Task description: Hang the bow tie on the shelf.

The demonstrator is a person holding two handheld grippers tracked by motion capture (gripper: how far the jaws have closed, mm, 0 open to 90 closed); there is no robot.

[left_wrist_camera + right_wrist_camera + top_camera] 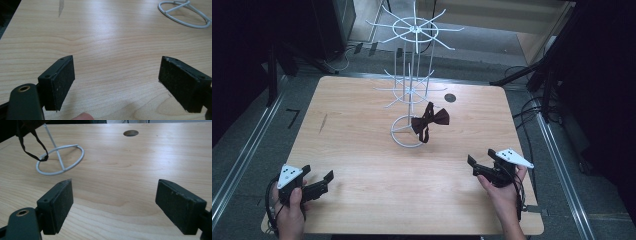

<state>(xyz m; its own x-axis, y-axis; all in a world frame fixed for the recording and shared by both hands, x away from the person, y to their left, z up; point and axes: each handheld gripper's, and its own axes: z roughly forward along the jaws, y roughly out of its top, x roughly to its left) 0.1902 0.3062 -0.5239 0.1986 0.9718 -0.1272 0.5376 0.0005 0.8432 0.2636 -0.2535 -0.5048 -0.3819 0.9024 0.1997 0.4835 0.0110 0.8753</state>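
Bow tie (431, 121) hangs on rack (412, 75), mid-table (362, 165).

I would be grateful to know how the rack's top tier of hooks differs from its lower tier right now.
The top tier is bare, while the lower tier carries a dark red bow tie hanging from one arm. The top tier spreads wider in the high view; the lower tier looks narrower. Both are white wire rings with radiating arms on the same rack.

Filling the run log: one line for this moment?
bow tie: hanging on white rack | left gripper: open, empty | right gripper: open, empty
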